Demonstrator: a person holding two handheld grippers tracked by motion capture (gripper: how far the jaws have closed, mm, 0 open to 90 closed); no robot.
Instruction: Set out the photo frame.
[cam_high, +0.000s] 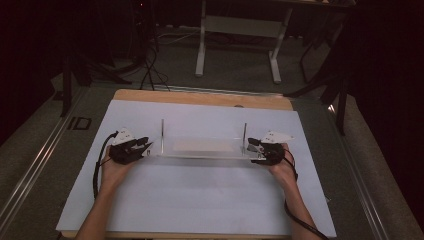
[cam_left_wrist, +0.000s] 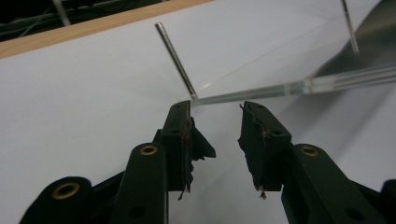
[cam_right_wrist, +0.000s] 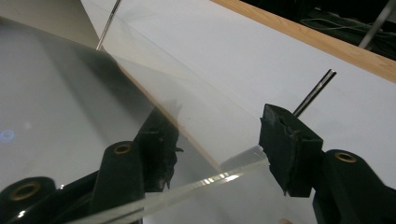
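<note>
**Two tools at the ends of a clear tray**

The tray (cam_high: 202, 150) lies mid-surface (cam_high: 200, 200). Forearms reach in from below, one hand at each end. Left tool (cam_left_wrist: 215, 122) gapes, released, just short of the tray's corner. Right tool (cam_right_wrist: 217, 142) straddles the tray's edge, not clenched. The tray's clear walls are hard to trace; thin pins (cam_left_wrist: 176, 60) stand at its corners.

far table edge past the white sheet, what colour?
Light wood tan strip; clearest in the right gripper view.
</note>
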